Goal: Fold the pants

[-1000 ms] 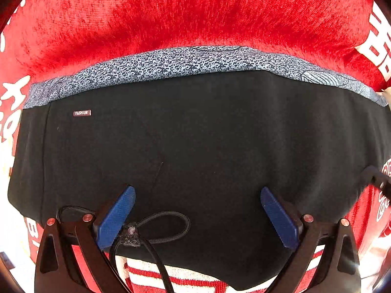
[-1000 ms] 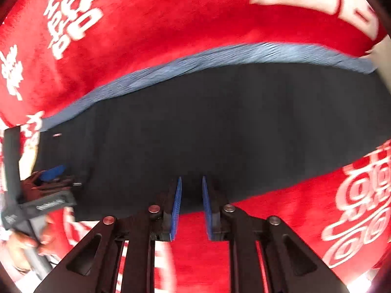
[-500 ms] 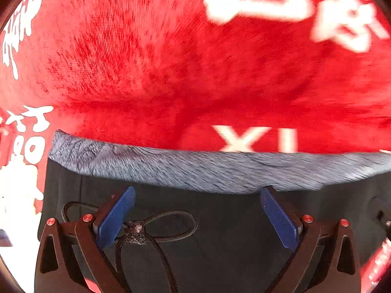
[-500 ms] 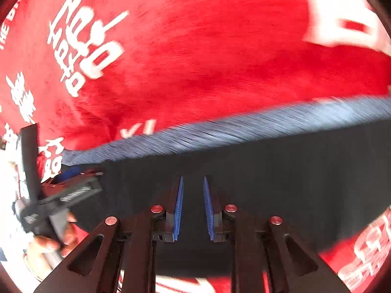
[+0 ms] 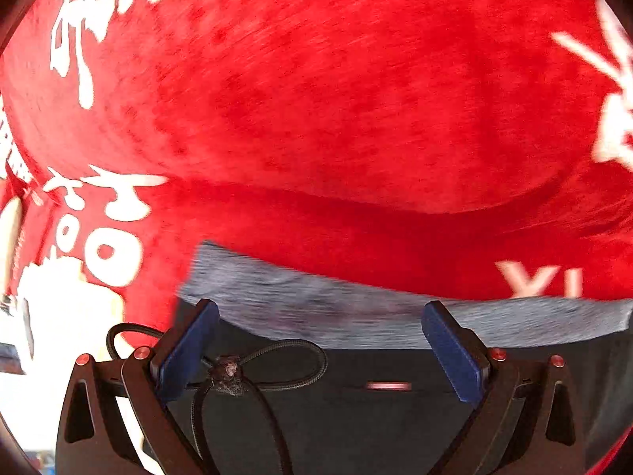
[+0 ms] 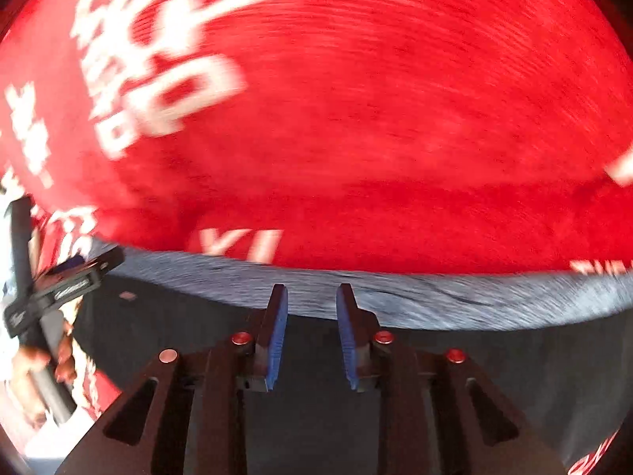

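Left wrist view: left gripper [image 5: 316,350] jaws are held wide apart, empty, low over black pants [image 5: 356,415] at the grey waistband [image 5: 316,308]; a drawstring loop [image 5: 277,364] lies between the fingers. Snagging the cord instead of the hem is judged likely. Right gripper [image 6: 310,336] jaws are held slightly apart, unclamped, over the same waistband. Beyond, red blanket [image 5: 336,118] is seen; catching its pile would drag the fold.

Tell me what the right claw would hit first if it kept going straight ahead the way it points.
Most likely the grey patterned waistband of the black pants, straight ahead of the right claw; beyond that lies red cloth. Blur leaves depth unclear.
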Tool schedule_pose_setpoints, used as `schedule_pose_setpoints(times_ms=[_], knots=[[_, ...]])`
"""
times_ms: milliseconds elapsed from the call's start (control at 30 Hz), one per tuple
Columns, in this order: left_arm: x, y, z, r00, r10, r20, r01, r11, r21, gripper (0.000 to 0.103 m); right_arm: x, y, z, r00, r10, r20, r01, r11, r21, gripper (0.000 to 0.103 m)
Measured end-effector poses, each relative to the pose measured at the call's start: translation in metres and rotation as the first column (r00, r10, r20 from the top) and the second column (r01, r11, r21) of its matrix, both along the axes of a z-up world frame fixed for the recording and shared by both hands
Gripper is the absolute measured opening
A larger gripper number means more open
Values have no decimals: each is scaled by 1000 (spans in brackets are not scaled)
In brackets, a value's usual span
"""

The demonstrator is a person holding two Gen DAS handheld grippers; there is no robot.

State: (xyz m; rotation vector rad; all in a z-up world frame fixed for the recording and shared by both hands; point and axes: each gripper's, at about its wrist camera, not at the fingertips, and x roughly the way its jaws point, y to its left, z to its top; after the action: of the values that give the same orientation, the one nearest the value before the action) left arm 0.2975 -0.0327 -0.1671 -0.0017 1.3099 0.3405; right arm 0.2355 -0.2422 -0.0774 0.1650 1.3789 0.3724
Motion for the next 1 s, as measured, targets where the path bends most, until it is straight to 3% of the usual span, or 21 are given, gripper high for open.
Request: schedule_pose_setpoints(times_ms=[67,167,300,467,633,800,1000], knots=[[5,19,-17,998,33,-52,-30,998,50,103,5,23,-5,1000,26,-9,-26,999,19,28],[-6,33,-42,993,98,-60,-96,995,37,103,0,46,-26,998,21,-65,-22,1000,-12,28],[-4,40,-38,992,118,-43,-115,991,61,103,-5,47,-31,998,11,-62,-14,999,-39,30],[-13,46,-18,992,120,-38,-119,992,42,103,-16,21,-11,999,-30,-36,27,996,-84,58],[-35,15,4,999,3,-34,-2,1000,7,103,-38,-15,2,991,-123,-52,118,989,-94,62],[-52,-57,4,992,-101,-82,95,993,-70,103,-66,-38,3,983,-166,-82,157,981,-112,64],[-69,-113,-1,980,-169,-109,154,979,-131,103,-93,-80,2,970,-219,-106,203,968,-147,64]])
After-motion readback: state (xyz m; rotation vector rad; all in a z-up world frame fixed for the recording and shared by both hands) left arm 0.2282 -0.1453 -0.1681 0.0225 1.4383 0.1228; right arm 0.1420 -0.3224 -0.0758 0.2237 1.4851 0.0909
